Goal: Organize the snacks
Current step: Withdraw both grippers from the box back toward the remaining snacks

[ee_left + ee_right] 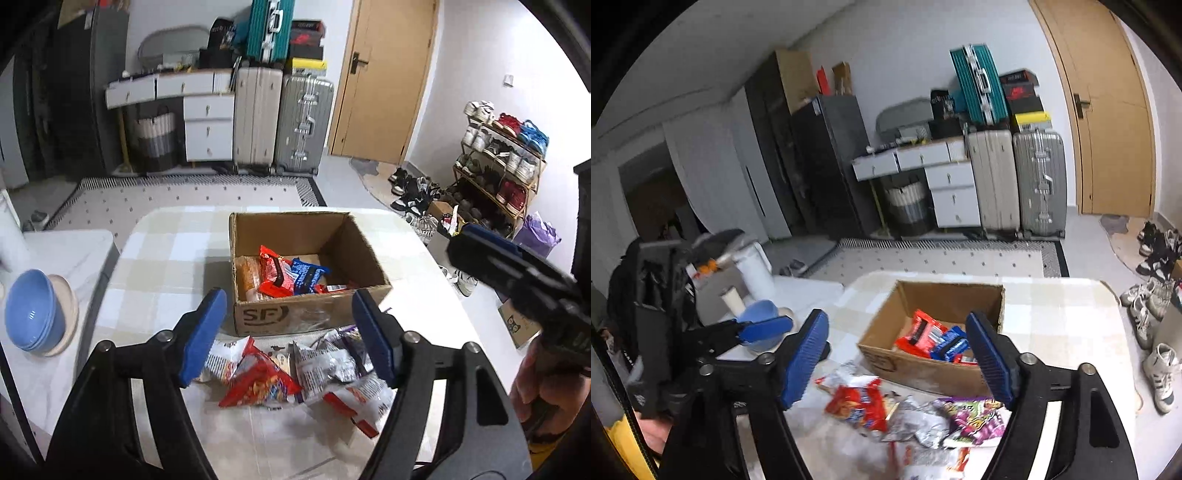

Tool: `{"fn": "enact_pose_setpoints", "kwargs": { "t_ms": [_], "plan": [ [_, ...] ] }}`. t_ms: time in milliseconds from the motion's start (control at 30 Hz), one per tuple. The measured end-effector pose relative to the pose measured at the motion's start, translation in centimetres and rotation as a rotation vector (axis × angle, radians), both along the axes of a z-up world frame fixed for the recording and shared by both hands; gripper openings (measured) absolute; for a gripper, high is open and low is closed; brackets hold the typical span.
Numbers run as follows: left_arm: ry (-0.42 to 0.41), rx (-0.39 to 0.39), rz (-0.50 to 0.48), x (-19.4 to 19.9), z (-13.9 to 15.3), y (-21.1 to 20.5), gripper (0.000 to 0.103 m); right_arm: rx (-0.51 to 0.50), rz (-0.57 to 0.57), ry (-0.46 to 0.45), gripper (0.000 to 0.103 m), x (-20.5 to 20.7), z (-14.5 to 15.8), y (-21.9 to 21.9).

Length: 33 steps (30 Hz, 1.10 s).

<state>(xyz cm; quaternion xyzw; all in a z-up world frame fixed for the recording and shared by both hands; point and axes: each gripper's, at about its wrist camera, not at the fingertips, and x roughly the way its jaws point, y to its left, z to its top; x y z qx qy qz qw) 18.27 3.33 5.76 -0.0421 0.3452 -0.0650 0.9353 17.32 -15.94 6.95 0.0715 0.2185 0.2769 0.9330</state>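
Observation:
An open cardboard box [310, 314] [923, 371] stands on the checked tablecloth [166, 258]. Inside it lie a red packet [275, 277] [919, 332], a blue packet [308, 275] [951, 341] and an orange one [246, 273]. In front of the box, loose snacks are piled: a red bag [260, 384] [857, 402], silver wrappers [325, 362] and a purple bag [975, 421]. My left gripper [289, 306] hovers open above the pile, empty. My right gripper [897, 321] is open and empty too, held above the pile and right of the left one.
Blue bowls [33, 314] [757, 310] on a plate sit on the white side counter at left, near a white roll [755, 269]. Suitcases [280, 122], drawers and a door stand beyond the table. Shoes and a shoe rack [498, 162] are at right. A hand [543, 391] holds the right gripper.

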Motion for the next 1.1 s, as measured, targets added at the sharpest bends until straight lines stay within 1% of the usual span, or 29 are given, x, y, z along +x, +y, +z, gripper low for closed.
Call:
{"fn": "enact_pose_setpoints", "kwargs": {
  "t_ms": [67, 100, 133, 267, 300, 367, 433, 533, 633, 800, 867, 900, 933, 1000, 1100],
  "plan": [
    [-0.03, 0.015, -0.009, -2.0, 0.9, -0.5, 0.074, 0.012, -0.004, -0.039, 0.087, -2.3, 1.1, -0.4],
    [-0.048, 0.022, -0.01, -3.1, 1.4, -0.8, 0.078, 0.017, -0.001, -0.054, 0.087, -3.3, 1.5, -0.5],
    [-0.064, 0.027, -0.007, -4.0, 1.8, -1.0, 0.08, 0.023, 0.002, -0.065, 0.087, -4.2, 2.0, -0.6],
    [-0.126, 0.04, -0.006, -8.3, 3.4, -1.6, 0.08, 0.03, 0.0, -0.112, 0.092, -8.2, 3.2, -1.3],
    [-0.137, 0.045, -0.004, -9.3, 3.8, -1.8, 0.081, 0.034, 0.0, -0.123, 0.095, -9.2, 3.4, -1.5],
    [-0.164, 0.047, 0.001, -11.3, 4.3, -2.0, 0.083, 0.042, -0.01, -0.144, 0.097, -10.8, 3.5, -1.7],
    [-0.183, 0.047, 0.0, -12.9, 4.7, -2.2, 0.087, 0.037, -0.017, -0.16, 0.1, -12.1, 3.2, -1.7],
    [-0.209, 0.053, 0.0, -15.1, 4.9, -2.4, 0.088, 0.021, -0.012, -0.182, 0.1, -13.4, 2.5, -1.5],
    [-0.197, 0.037, -0.014, -16.6, 4.4, -2.1, 0.088, 0.029, -0.026, -0.158, 0.101, -14.2, 1.2, -1.6],
    [-0.201, 0.022, 0.012, -18.9, 2.9, -1.0, 0.089, 0.019, -0.066, -0.128, 0.102, -15.2, -2.0, -1.5],
    [-0.191, -0.011, 0.018, -19.8, 2.0, -0.3, 0.093, 0.007, -0.073, -0.121, 0.102, -15.5, -3.6, -1.4],
    [-0.188, -0.027, 0.022, -19.6, 1.5, 0.1, 0.1, -0.004, -0.071, -0.121, 0.102, -15.7, -4.1, -1.2],
    [-0.191, -0.042, 0.031, -19.9, 1.0, 0.5, 0.102, -0.018, -0.071, -0.124, 0.102, -16.0, -4.7, -1.0],
    [-0.203, -0.06, 0.048, -20.5, 0.1, 1.0, 0.102, -0.039, -0.082, -0.131, 0.102, -16.5, -5.9, -0.8],
    [-0.208, -0.049, 0.064, -20.5, -1.7, 1.5, 0.102, -0.023, -0.078, -0.112, 0.102, -16.7, -7.9, -0.9]
  ]
}}
